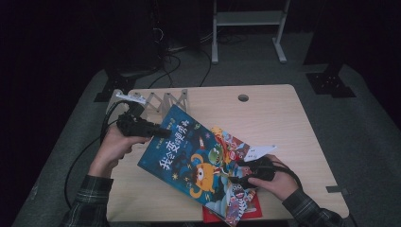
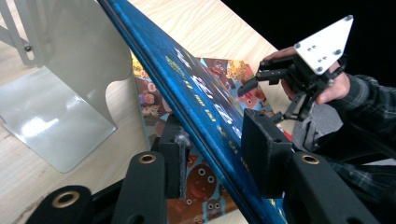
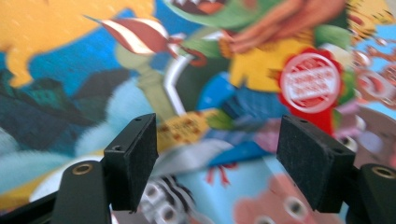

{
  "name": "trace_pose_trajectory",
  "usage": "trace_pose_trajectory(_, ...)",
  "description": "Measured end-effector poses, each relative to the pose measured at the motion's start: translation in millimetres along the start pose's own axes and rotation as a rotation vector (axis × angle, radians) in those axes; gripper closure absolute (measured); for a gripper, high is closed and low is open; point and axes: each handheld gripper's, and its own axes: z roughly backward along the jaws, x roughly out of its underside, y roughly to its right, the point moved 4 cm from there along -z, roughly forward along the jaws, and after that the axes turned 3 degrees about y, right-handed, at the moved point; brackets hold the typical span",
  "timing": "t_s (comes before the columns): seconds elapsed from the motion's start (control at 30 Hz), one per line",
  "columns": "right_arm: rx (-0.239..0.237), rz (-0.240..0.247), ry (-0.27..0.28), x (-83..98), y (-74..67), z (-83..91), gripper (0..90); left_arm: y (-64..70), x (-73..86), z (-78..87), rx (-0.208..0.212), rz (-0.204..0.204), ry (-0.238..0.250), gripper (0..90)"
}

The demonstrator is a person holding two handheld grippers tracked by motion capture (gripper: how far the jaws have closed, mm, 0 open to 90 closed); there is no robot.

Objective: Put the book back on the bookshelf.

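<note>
A blue picture book with cartoon monsters on its cover is tilted up off the table. My left gripper is shut on its upper left edge. In the left gripper view that edge runs between the two pads, which touch it on both sides. My right gripper stands open at the book's right edge. In the right gripper view its pads stand wide apart in front of the cover, and nothing is pinched between them. A second colourful book lies flat beneath.
A grey metal bookend rack stands at the table's back left, close behind the left gripper. A red book pokes out at the front edge under the others. The table has a cable hole at the back.
</note>
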Motion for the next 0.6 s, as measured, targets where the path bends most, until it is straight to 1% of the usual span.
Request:
trace_pose_trajectory(0.03,0.008,-0.016,0.016,-0.4,4.5,2.6,30.4,0.8,-1.5,-0.3,0.000,0.005,-0.004,62.9)
trace_pose_trajectory(0.07,0.008,-0.016,0.016,-0.4,4.5,2.6,30.4,0.8,-1.5,-0.3,0.000,0.005,-0.004,63.4)
trace_pose_trajectory(0.1,0.029,-0.052,0.051,-1.8,14.9,8.1,30.4,1.6,-3.5,-1.1,0.000,0.006,-0.005,63.6)
trace_pose_trajectory(0.13,0.029,-0.052,0.051,-1.8,14.9,8.1,30.4,2.3,-5.5,-1.6,0.000,0.005,-0.012,63.6)
trace_pose_trajectory(0.17,0.070,-0.082,0.071,-2.3,25.9,14.6,30.6,3.5,-7.7,-2.1,-0.002,0.005,-0.016,64.0)
trace_pose_trajectory(0.23,0.126,-0.090,0.078,-0.2,38.7,19.7,30.6,7.5,-14.6,-3.9,-0.010,0.003,-0.022,64.5)
trace_pose_trajectory(0.27,0.150,-0.102,0.080,1.8,45.1,21.9,30.6,8.4,-17.2,-4.4,-0.014,0.002,-0.027,64.9)
trace_pose_trajectory(0.3,0.167,-0.112,0.081,4.2,51.5,23.9,30.6,9.4,-20.1,-5.2,-0.017,0.004,-0.024,65.3)
trace_pose_trajectory(0.37,0.217,-0.133,0.083,9.6,64.7,27.3,30.6,10.0,-26.0,-5.8,-0.020,0.000,-0.027,66.4)
trace_pose_trajectory(0.4,0.217,-0.133,0.083,9.6,64.7,27.3,30.6,10.0,-26.0,-5.8,-0.020,0.000,-0.027,67.0)
trace_pose_trajectory(0.43,0.245,-0.142,0.078,12.4,71.5,29.0,30.6,10.8,-28.9,-6.2,-0.019,0.003,-0.025,67.0)
trace_pose_trajectory(0.5,0.289,-0.162,0.073,18.0,84.2,32.9,30.6,11.9,-34.4,-6.6,-0.022,-0.005,-0.031,67.9)
trace_pose_trajectory(0.53,0.327,-0.178,0.061,23.2,95.2,36.9,30.6,12.7,-37.0,-7.0,-0.023,-0.009,-0.036,68.4)
trace_pose_trajectory(0.6,0.356,-0.196,0.057,27.9,104.7,40.0,30.6,14.6,-42.0,-8.1,-0.025,-0.010,-0.045,69.0)
